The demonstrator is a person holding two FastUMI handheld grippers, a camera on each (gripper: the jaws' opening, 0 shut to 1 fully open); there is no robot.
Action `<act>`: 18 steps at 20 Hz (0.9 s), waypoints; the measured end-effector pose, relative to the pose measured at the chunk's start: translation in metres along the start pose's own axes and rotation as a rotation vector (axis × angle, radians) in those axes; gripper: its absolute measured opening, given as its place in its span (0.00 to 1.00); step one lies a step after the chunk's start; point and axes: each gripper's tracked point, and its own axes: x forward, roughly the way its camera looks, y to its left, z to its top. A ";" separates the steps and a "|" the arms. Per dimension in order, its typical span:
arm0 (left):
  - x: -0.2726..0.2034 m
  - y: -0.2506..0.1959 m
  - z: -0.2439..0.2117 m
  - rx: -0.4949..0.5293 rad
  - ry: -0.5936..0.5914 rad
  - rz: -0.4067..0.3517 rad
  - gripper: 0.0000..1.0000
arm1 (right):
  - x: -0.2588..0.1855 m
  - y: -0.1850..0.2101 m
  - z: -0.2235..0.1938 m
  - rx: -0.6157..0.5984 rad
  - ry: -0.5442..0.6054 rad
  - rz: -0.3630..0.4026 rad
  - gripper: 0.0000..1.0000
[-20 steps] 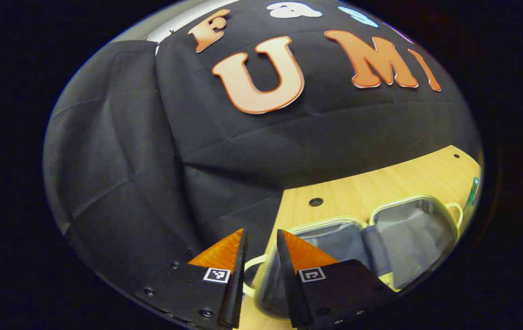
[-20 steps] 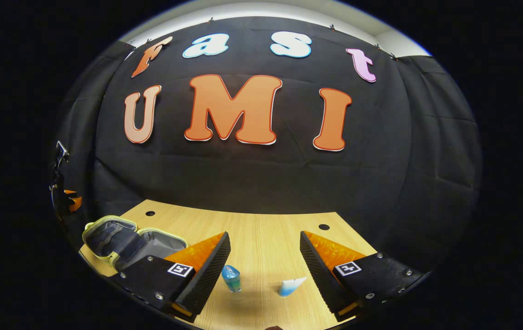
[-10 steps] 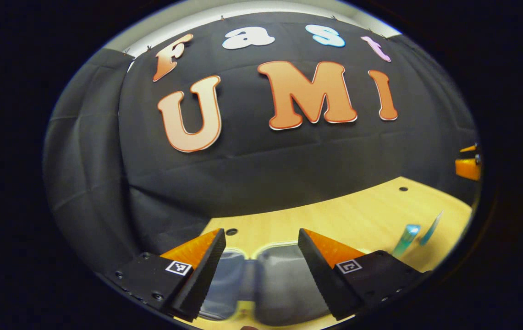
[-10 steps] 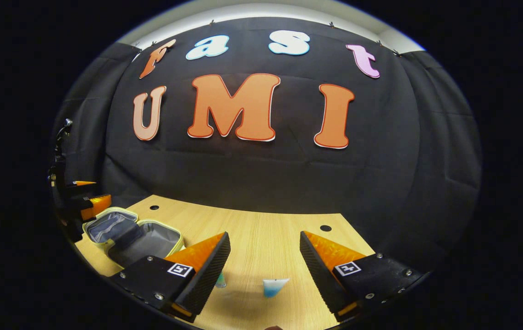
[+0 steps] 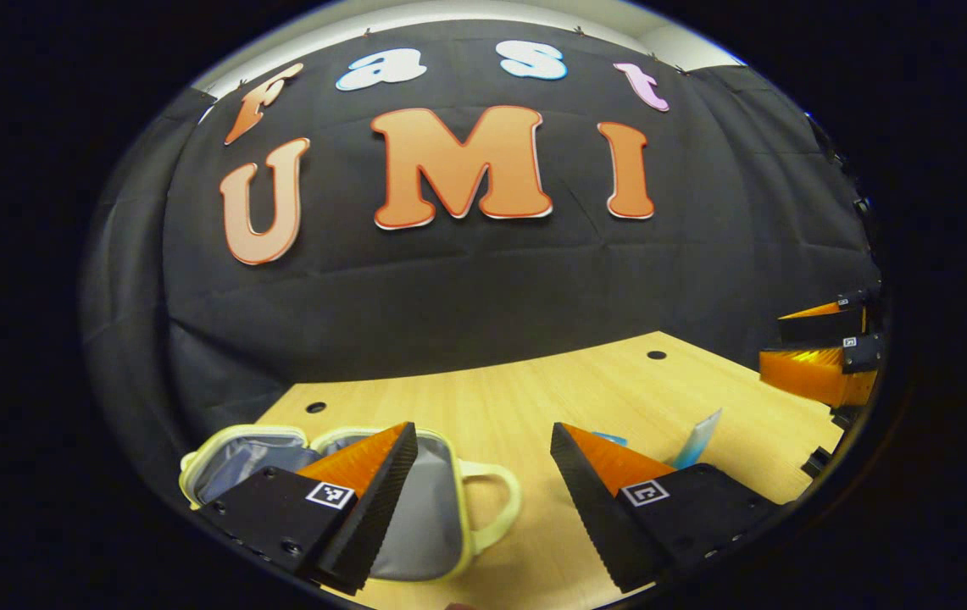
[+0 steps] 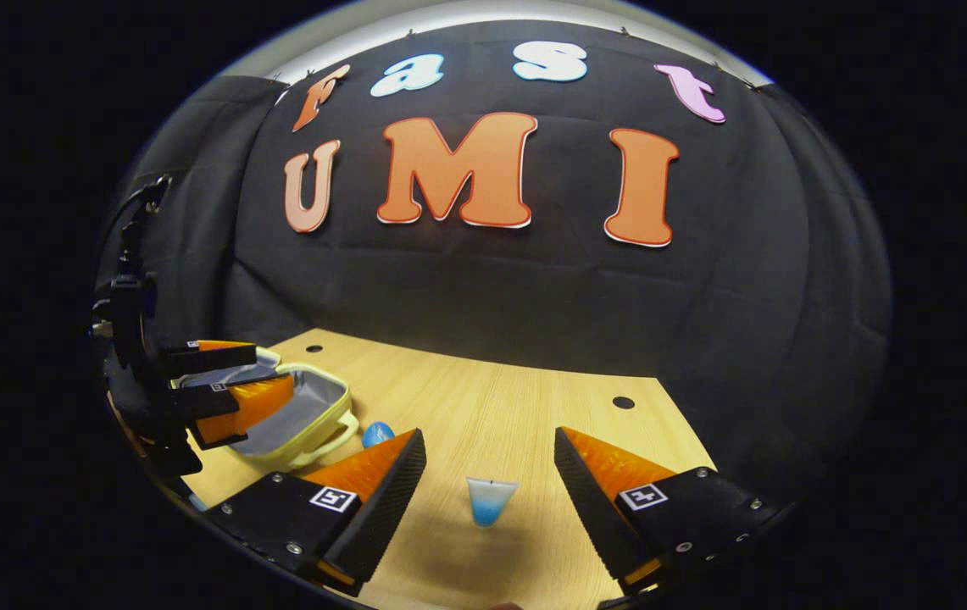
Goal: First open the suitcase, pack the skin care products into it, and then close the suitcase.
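The small pale-yellow suitcase [image 5: 436, 517] lies open on the wooden table [image 5: 534, 398], its grey lining showing and its handle pointing right. My left gripper [image 5: 481, 432] hovers open just right of it, nothing between its fingers. A white-and-blue tube [image 5: 697, 436] and a blue bottle [image 5: 610, 438] peek from behind its right finger. In the right gripper view the tube [image 6: 490, 500] lies on the table between the open fingers of my right gripper [image 6: 490, 436]. The blue bottle [image 6: 377, 434] sits by the suitcase [image 6: 313, 415], with the left gripper [image 6: 274, 366] above the case.
The table [image 6: 491, 398] has small round holes [image 6: 623, 402] near its back edge. Black cloth wall stands close behind the table. The right gripper [image 5: 771, 339] shows at the far right of the left gripper view.
My left gripper opened wide and swung right, from the suitcase toward the products. My right gripper shifted so the tube now lies centred between its fingers.
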 end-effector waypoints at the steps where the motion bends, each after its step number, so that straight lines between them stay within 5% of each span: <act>1: 0.003 -0.014 -0.006 -0.002 0.006 -0.021 0.98 | 0.003 -0.001 -0.007 0.003 0.019 0.006 0.97; 18: 0.063 -0.107 -0.095 0.007 0.121 -0.145 0.99 | 0.030 -0.011 -0.062 0.046 0.069 0.004 0.97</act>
